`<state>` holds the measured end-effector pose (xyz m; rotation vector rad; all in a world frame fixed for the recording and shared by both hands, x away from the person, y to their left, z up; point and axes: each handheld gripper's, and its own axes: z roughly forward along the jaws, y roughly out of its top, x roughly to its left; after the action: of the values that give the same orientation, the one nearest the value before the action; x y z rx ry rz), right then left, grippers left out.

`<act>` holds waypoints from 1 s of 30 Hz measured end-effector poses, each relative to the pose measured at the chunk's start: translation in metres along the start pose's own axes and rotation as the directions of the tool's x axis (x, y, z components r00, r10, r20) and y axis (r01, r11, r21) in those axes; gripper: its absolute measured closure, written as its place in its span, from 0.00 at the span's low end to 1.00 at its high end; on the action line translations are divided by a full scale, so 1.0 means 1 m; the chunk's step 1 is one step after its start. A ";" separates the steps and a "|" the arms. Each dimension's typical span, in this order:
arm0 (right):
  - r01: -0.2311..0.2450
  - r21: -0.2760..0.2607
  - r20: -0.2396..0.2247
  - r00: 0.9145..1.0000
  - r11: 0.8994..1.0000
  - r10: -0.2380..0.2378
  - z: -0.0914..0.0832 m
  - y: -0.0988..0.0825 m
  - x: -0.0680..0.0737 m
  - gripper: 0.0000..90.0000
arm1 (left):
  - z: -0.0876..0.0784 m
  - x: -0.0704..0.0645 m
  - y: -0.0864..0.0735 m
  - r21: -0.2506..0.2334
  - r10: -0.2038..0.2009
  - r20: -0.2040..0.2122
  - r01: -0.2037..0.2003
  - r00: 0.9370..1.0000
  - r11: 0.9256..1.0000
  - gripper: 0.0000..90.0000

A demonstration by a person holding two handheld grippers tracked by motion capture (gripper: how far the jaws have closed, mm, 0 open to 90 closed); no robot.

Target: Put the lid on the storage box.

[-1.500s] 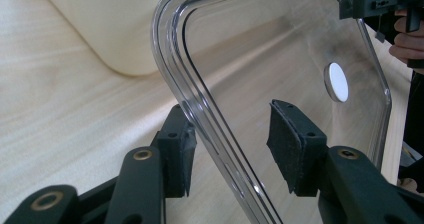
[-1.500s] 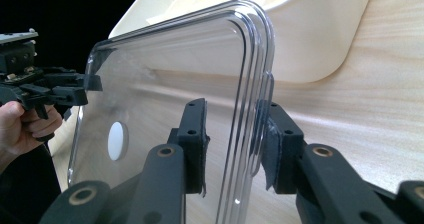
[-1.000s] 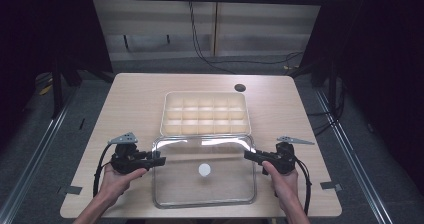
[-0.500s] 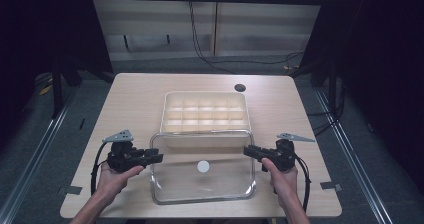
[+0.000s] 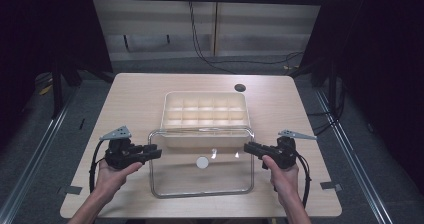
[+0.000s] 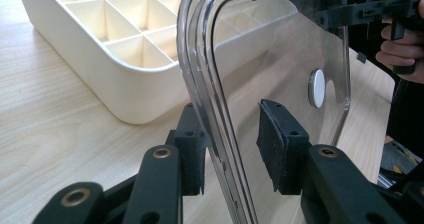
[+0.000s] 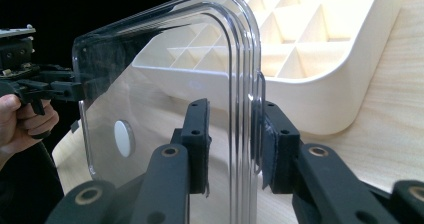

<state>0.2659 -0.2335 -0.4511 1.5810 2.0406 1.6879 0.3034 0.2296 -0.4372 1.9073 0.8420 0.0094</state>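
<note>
A clear plastic lid with a white round knob hangs tilted just above the table, its far edge over the near rim of the cream compartment tray. My left gripper holds the lid's left edge and my right gripper its right edge. Both pairs of jaws have just been closing, with the lid's rim between them. In the left gripper view, the lid stands between the pads of that gripper, beside the tray. In the right gripper view, the rim sits between the pads of that gripper.
The wooden table has a dark round hole behind the tray. Cables trail from both grippers toward the front edge. Dark floor with metal rails lies to either side of the table.
The lid has come up off the table and moved away from me, so its far edge now overlaps the tray. Both hands kept nearly still at its sides.
</note>
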 end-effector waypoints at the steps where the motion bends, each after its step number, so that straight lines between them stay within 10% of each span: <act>1: 0.004 -0.002 -0.001 1.000 1.000 -0.004 0.000 0.000 0.001 0.76 | -0.001 0.000 0.001 -0.003 0.001 -0.001 -0.001 1.000 1.000 0.72; 30: 0.040 -0.053 0.005 0.999 0.998 -0.040 0.001 0.024 0.010 0.75 | -0.014 0.000 0.032 -0.077 0.032 -0.023 -0.033 0.999 0.996 0.76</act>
<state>0.2772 -0.2291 -0.4281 1.5166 1.9938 1.7090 0.3157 0.2325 -0.4046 1.8508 0.8135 0.0816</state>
